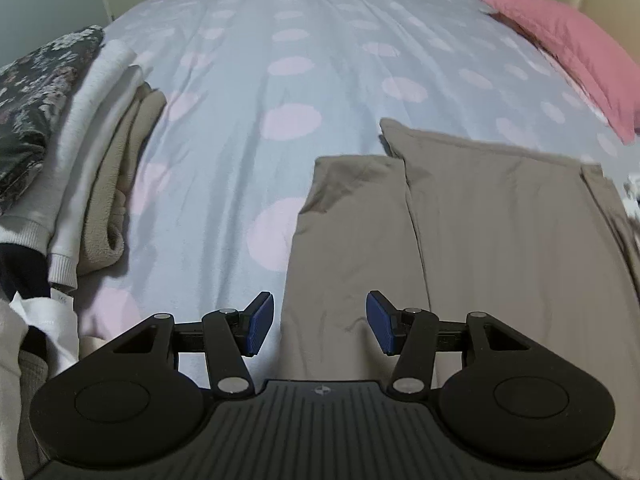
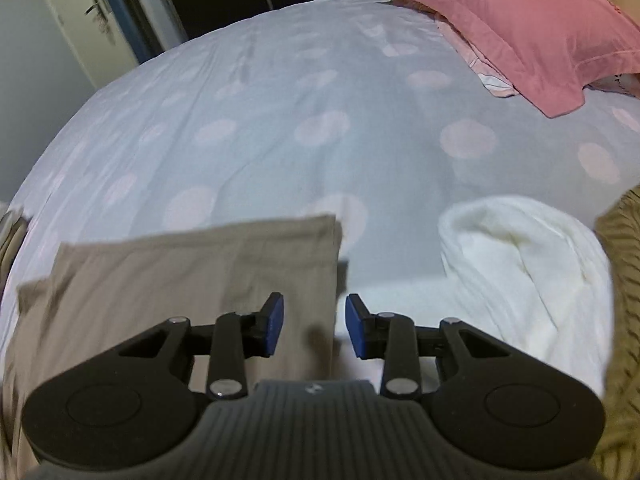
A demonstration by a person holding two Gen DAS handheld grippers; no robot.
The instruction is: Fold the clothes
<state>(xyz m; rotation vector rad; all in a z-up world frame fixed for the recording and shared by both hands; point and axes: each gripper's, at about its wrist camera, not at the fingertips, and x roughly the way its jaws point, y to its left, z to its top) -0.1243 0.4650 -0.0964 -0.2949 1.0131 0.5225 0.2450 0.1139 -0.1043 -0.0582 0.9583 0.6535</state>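
A taupe garment (image 1: 480,232) lies flat and folded on the dotted bed cover (image 1: 248,92), with one panel overlapping another. My left gripper (image 1: 320,322) hovers over the garment's near left edge. Its blue pads (image 1: 260,322) stand apart and nothing is pinched between them. In the right wrist view the same taupe garment (image 2: 192,272) fills the lower left. My right gripper (image 2: 315,326) hangs above its right edge, open, and the fabric lies below the blue pads (image 2: 356,326) without being gripped.
A stack of folded clothes (image 1: 100,168), white, beige and dark floral, sits at the bed's left side. A white fluffy garment (image 2: 520,272) and an olive knit (image 2: 624,320) lie to the right. A pink pillow (image 2: 520,20) rests at the far right.
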